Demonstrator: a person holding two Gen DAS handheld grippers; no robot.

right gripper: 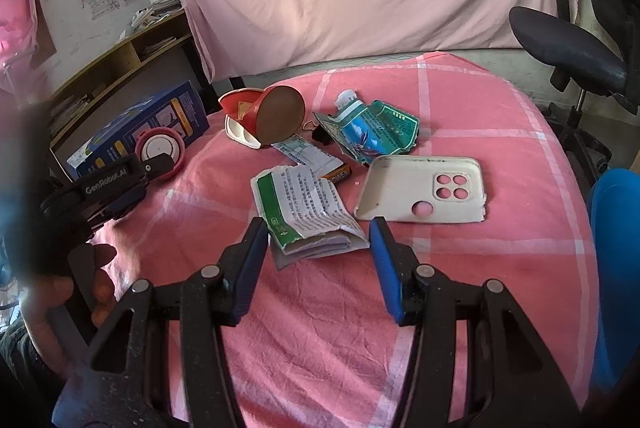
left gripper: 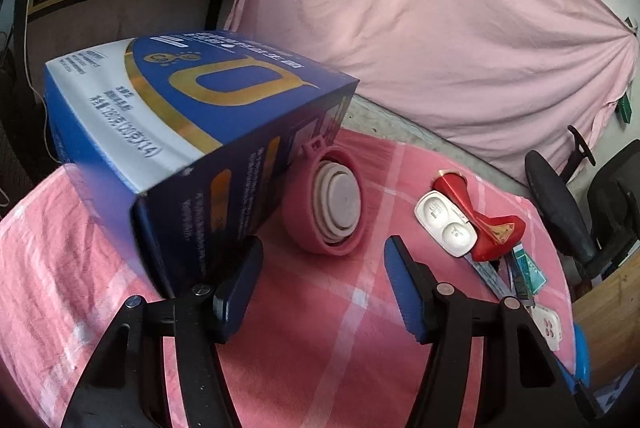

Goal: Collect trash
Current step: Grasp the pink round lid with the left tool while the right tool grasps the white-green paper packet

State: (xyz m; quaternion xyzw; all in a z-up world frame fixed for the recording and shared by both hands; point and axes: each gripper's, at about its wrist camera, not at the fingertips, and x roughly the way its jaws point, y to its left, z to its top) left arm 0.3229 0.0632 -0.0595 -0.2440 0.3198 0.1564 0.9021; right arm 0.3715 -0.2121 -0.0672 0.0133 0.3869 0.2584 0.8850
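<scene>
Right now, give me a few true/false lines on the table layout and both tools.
1. The right tool is clamped on the phone case. False: the jaws stand open, the phone case lies beyond them, untouched.
2. The blue box sits at the table's left side. True.
3. The pink collapsible cup stands upright. False: it lies on its side beside the box.
4. A folded green-and-white paper packet lies just ahead of the right tool. True.
5. The left tool holds nothing. True.

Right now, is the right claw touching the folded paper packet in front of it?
Cannot tell. In the right wrist view the right claw stands open around the near end of the folded paper packet, no pad plainly pressing it; overlap hides any gap.
</scene>
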